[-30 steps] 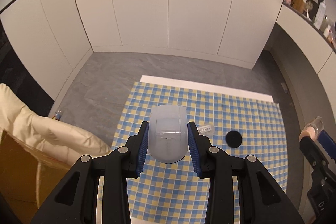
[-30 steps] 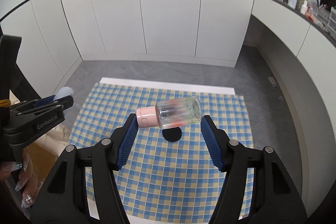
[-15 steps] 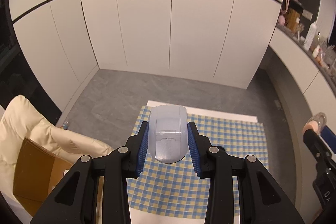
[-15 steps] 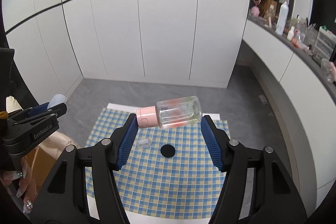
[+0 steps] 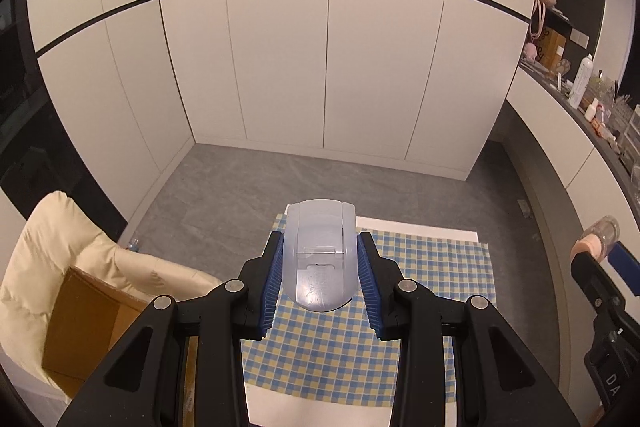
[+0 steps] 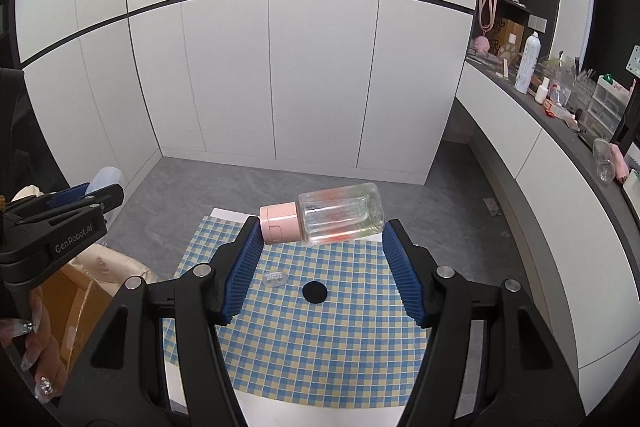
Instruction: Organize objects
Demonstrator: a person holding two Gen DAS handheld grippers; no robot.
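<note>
Gripping translucent cap in left jaws, right jaws clamping pink-capped bottle endwise

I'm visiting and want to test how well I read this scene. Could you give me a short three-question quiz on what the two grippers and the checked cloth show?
1. True or false: the left gripper holds a translucent container.
2. What does the right gripper clamp? A) a black disc B) a clear bottle with a pink cap C) a cardboard box
3. Fill in: two small things lie on the checked cloth, a small clear lid and a ____.

Key: 1 true. 2 B, the clear bottle, held sideways end to end. 3 black disc.
</note>
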